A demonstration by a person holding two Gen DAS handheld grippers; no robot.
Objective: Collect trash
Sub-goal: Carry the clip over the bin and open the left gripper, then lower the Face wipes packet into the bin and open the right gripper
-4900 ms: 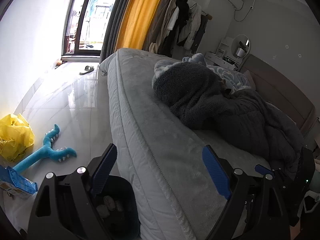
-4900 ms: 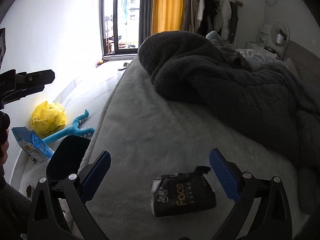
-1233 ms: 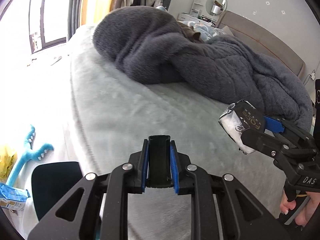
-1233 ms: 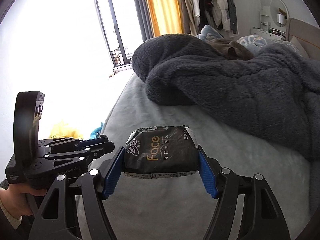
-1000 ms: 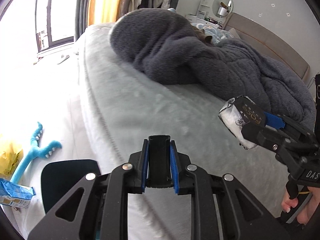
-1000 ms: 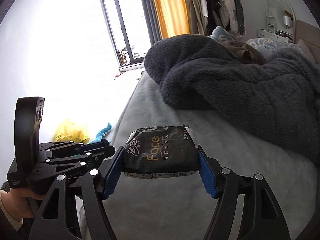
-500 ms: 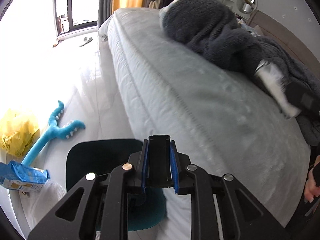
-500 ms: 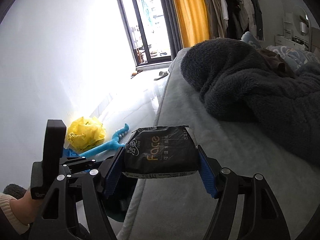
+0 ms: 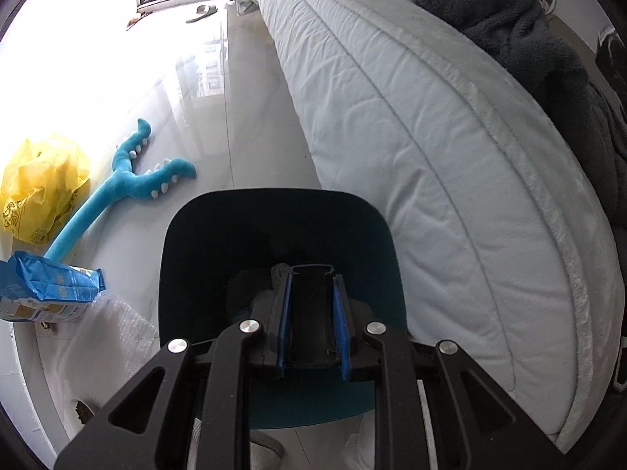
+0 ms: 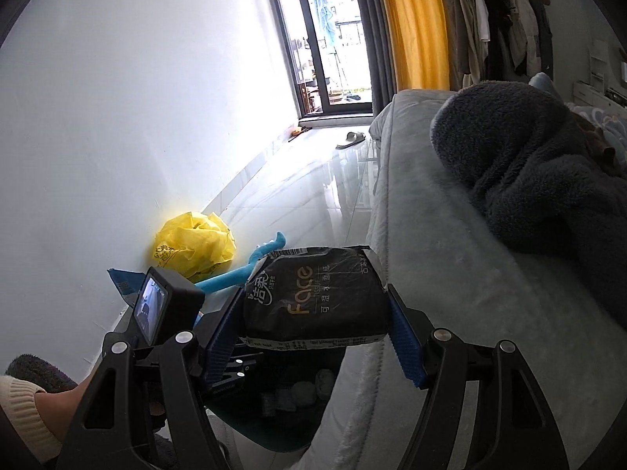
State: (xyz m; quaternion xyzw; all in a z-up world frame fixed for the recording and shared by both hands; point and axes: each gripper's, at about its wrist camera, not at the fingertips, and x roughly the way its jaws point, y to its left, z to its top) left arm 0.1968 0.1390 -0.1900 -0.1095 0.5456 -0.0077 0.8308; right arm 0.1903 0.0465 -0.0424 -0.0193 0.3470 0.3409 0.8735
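Note:
My right gripper (image 10: 315, 313) is shut on a black tissue pack (image 10: 317, 293) printed "Face", held by its two ends between the blue pads. It hangs past the bed's edge, above a dark teal bin (image 10: 274, 427) with crumpled trash in the bottom. In the left wrist view, my left gripper (image 9: 311, 278) is shut with nothing between its pads and points steeply down into that bin (image 9: 274, 203). In the right wrist view, the left gripper's camera body (image 10: 164, 305) sits just left of the pack, held by a hand (image 10: 58, 407) in a cream sleeve.
The grey bed (image 9: 431, 156) runs along the bin's right side, with a dark fleece blanket (image 9: 529, 39) on top. On the shiny floor to the left lie a yellow plastic bag (image 9: 39, 180), a blue plush toy (image 9: 129, 188), a blue packet (image 9: 47, 291) and bubble wrap (image 9: 106, 337).
Both grippers have swung left, off the bed, to over the floor bin. The left one has dropped and tipped downward. The tissue pack stays held in the right gripper.

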